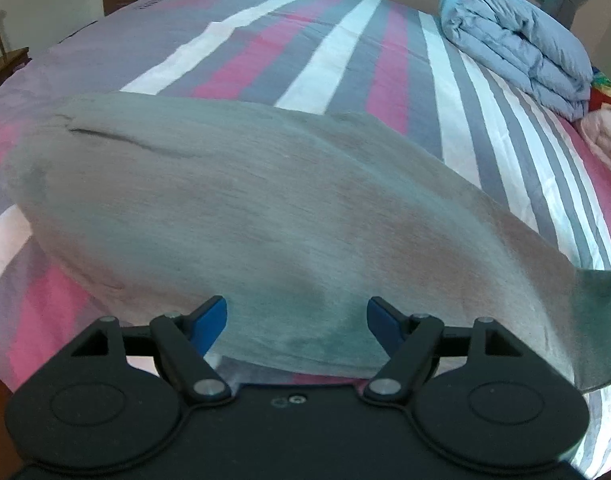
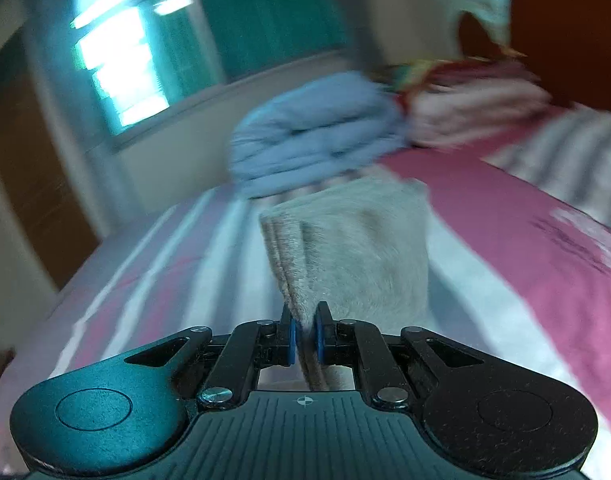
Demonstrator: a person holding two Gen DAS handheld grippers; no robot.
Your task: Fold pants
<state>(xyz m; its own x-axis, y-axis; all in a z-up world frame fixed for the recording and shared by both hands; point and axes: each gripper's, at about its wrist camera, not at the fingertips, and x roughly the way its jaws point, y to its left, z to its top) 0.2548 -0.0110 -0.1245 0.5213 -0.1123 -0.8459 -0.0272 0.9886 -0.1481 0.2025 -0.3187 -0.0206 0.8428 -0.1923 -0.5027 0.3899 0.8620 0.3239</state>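
A layered edge of grey pants (image 2: 345, 248) is seen pinched between the blue-padded fingers (image 2: 290, 340) of the right gripper (image 2: 304, 338), the fabric rising ahead of it above a striped bed (image 2: 177, 264). A broad pink band of the bedcover (image 2: 525, 248) is shown to the right. Beyond the pants, a folded light-blue quilt (image 2: 313, 136) is pictured beside a blurred pink-and-white bundle (image 2: 473, 108), below a brightly lit window (image 2: 121, 64).
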